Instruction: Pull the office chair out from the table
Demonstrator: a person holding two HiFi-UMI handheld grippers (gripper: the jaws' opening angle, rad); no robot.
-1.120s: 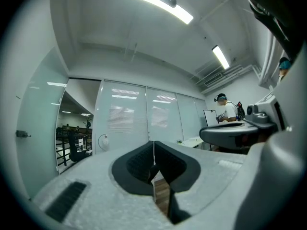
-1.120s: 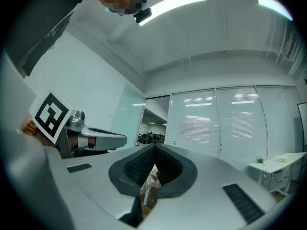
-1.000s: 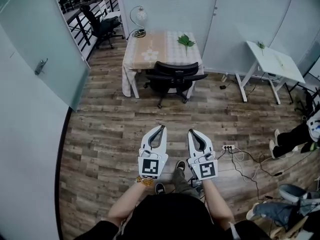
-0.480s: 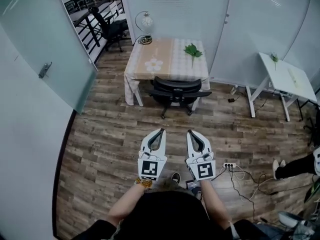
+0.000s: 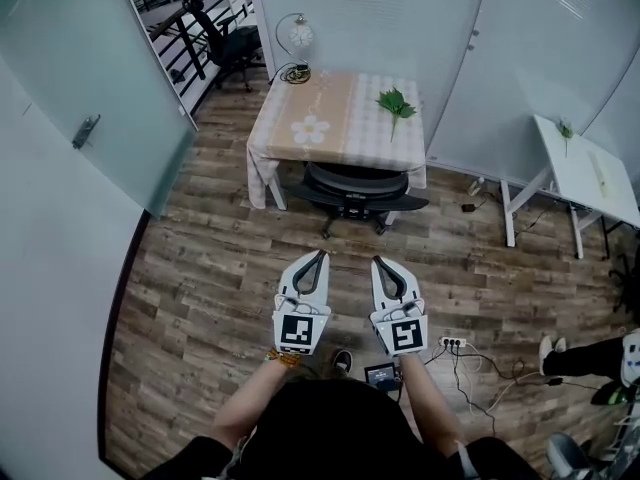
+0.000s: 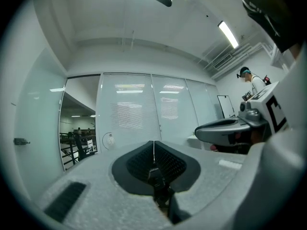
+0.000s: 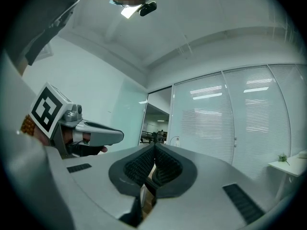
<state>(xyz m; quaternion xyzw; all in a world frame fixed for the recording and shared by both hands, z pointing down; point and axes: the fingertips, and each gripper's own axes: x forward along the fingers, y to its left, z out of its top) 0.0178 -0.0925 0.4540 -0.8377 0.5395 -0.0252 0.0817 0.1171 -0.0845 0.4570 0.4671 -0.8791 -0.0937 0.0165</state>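
We are holding the left gripper point(image 5: 321, 255) with its jaws pressed together on nothing. Ahead, well apart, the office chair point(image 5: 357, 186) is sitting tucked under the table point(image 5: 335, 118). We are keeping the right gripper point(image 5: 377, 262) closed and empty too.

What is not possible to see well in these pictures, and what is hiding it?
- Office chair seat: head view, under the cloth of the table.
- Chair wheels: head view, mostly under the backrest.
- Chair in both gripper views: almost all behind the shut left tool and right tool.
- Person at right: head view, cut off by the edge; only legs show.
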